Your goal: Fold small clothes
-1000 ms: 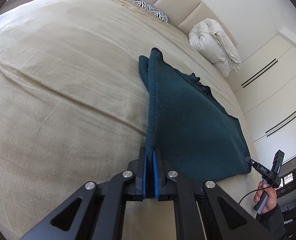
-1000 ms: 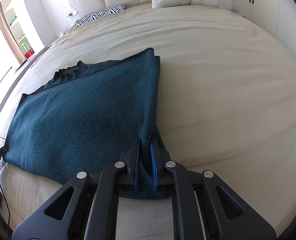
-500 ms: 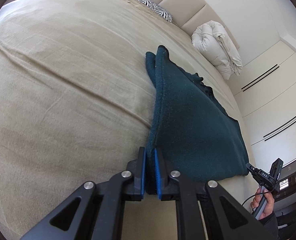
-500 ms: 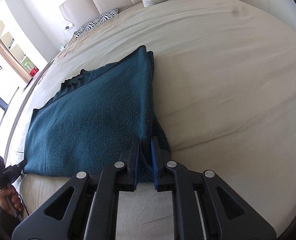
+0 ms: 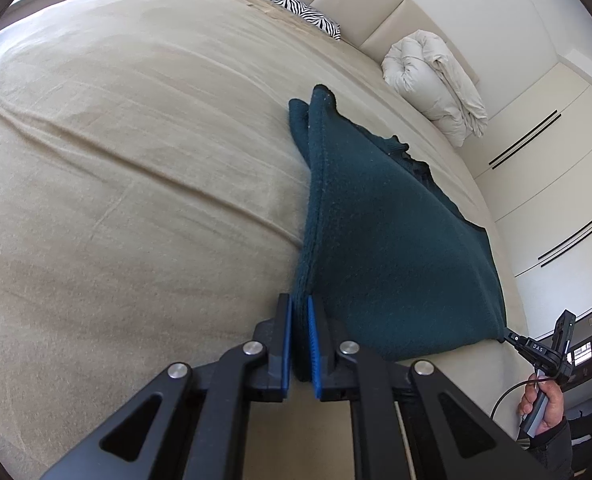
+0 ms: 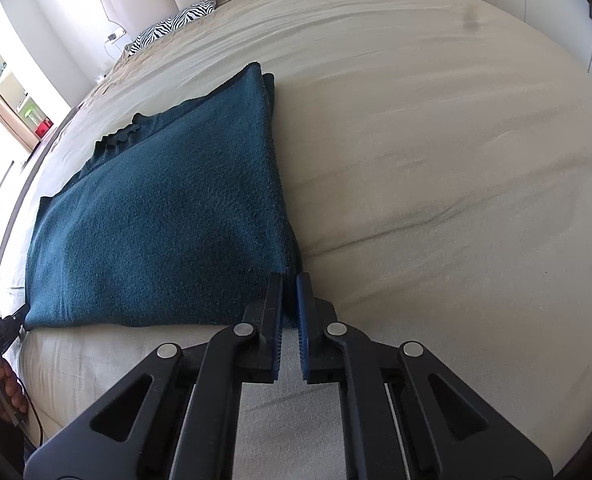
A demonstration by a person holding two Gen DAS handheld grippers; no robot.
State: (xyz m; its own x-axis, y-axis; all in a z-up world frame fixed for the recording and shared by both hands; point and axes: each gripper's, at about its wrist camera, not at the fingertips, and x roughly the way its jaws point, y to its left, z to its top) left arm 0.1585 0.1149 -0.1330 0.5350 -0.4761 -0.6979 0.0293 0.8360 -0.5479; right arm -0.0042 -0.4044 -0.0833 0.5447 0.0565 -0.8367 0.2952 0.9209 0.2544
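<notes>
Both tongs — left tongs (image 5: pixel 300 334) and right tongs (image 6: pixel 289 308) — are pinched on the teal garment's (image 6: pixel 167 216) near corners, lying on the bed (image 6: pixel 436 168). It's soft, floppy knit — keep gripping those corners.

garment's (image 5: pixel 396 248) gripped corner hidden between pads; person's hand (image 5: pixel 546 408) cut off.

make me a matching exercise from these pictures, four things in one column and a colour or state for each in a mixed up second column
Things:
1. sweater
2. pillow
3. duvet
4. left gripper

Colour or state:
A. rolled up, off-white, by the headboard
B. shut on a cloth corner
C. black and white stripes
D. dark teal, spread on the bed

Pairs: 1-D, 2-C, 3-A, 4-B
</notes>
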